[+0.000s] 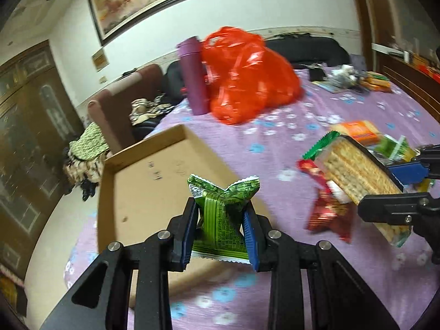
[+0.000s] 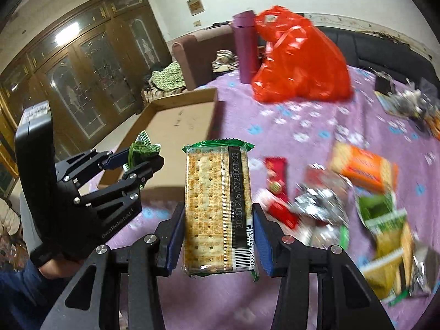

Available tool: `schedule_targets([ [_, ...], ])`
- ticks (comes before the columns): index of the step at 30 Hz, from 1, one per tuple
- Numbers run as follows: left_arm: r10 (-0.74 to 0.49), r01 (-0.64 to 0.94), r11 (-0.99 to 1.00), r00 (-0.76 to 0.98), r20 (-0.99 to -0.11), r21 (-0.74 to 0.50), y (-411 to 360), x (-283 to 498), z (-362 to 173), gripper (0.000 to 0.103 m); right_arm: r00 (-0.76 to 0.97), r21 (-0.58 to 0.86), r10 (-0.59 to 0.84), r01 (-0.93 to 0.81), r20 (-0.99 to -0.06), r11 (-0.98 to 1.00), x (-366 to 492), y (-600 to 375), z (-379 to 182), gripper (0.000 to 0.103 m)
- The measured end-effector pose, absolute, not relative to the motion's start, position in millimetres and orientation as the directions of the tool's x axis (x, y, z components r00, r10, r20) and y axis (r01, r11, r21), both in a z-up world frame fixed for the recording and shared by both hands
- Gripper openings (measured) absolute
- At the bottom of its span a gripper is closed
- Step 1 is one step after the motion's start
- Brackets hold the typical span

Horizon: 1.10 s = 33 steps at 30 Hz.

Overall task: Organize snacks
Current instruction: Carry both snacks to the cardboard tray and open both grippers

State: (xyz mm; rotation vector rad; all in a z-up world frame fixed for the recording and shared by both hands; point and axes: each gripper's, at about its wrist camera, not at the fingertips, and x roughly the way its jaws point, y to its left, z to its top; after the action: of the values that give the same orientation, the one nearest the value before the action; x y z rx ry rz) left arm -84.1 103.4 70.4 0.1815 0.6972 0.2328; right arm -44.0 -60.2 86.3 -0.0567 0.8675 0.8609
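Dim indoor light, glare on cabinet glass (image 2: 64, 34), motion blur, fisheye-bent edges

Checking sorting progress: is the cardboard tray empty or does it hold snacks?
Empty as far as visible: the cardboard tray shows bare floor; its near part is hidden behind the grippers.

A small green snack packet (image 1: 220, 214), crimped ends flared, is pinched upright above a shallow, open cardboard box (image 1: 154, 176) lying on the purple flowered cloth. A clear, green-edged pack of square crackers (image 2: 218, 206) (date code and barcode facing the right wrist camera) is held clear of the cloth. Loose snacks lie together to the right: an orange pack (image 2: 364, 172), red wrappers (image 2: 276, 184), silver foil (image 2: 321, 206) and green-yellow packets (image 2: 385, 233).
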Motion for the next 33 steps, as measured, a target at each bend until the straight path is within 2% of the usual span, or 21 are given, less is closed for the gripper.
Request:
schedule_targets([
  [12, 0.358, -0.29, 0.933, 0.679, -0.641, 0.214, 174, -79, 53, 0.031, 0.271, 0.288, 0.646, -0.726, -0.714, 0.624, -24, 37, 82, 0.051],
  [33, 0.369, -0.32, 0.925, 0.635, -0.679, 0.204, 196, -70, 30, 0.031, 0.227, 0.284, 0.605, -0.723, -0.764, 0.63, 1, 87, 44, 0.051],
])
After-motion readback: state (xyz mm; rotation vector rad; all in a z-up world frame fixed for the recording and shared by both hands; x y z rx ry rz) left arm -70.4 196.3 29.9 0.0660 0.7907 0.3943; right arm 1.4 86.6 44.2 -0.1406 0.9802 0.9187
